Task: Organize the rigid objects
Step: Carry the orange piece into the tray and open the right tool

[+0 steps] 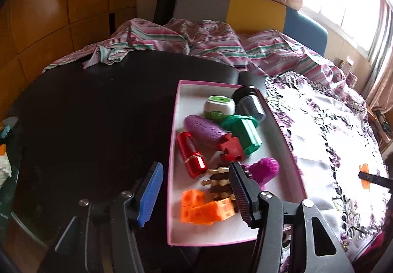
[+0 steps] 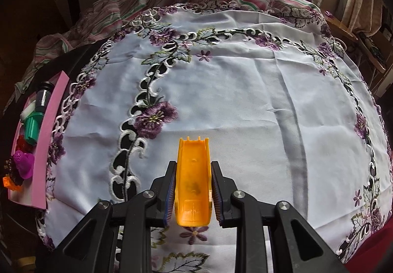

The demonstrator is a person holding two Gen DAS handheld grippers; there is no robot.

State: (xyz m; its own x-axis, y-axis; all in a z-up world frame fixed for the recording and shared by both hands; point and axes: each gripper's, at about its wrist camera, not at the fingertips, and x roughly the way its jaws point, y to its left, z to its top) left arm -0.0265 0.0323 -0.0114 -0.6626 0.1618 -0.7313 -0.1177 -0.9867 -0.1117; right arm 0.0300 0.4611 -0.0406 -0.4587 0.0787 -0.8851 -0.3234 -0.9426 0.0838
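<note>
Evidently sorting was nearly done: the pink box (image 1: pixel 175 125) already held about 8 toys, though overlaps made the count unsure. Beside that box the left gripper (image 1: pixel 194 189) stood apart, empty, while the right gripper (image 2: pixel 194 187), clamped on an orange piece (image 2: pixel 194 174), hovered over the embroidered cloth (image 2: pixel 245 81).

Left claw (image 1: pixel 194 189) parted, empty, right claw (image 2: pixel 194 187) clamped, angled down
</note>
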